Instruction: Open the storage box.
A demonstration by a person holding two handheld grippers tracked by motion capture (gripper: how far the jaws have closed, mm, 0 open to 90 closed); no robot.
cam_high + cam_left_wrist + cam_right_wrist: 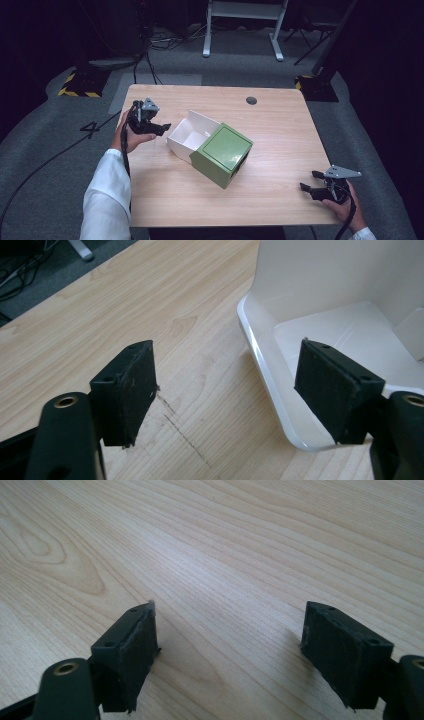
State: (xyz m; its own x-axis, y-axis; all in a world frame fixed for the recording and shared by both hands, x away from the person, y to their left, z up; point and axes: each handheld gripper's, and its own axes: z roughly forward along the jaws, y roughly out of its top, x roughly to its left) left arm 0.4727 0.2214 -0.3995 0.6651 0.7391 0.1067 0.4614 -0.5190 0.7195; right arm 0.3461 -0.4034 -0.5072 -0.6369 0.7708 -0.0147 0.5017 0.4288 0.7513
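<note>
Left hand-held gripper (pixel 161 129) hovers with jaws spread wide, empty, astride the near-left rim of the white tray (pixel 320 335) sliding from its green sleeve (pixel 223 152) mid-counter (pixel 280 125), while the right hand-held gripper (pixel 307 182), equally agape, holds nothing at the near right corner.

Table (pixel 280 130) pale wood-grain, matt, faint scratches; white tray (pixel 280 390) smooth, glossy, plastic-looking; green box (pixel 222 152) matt, card-like; 2 left gripper pads (pixel 131 390) black, matt, rubbery, frayed edges.
</note>
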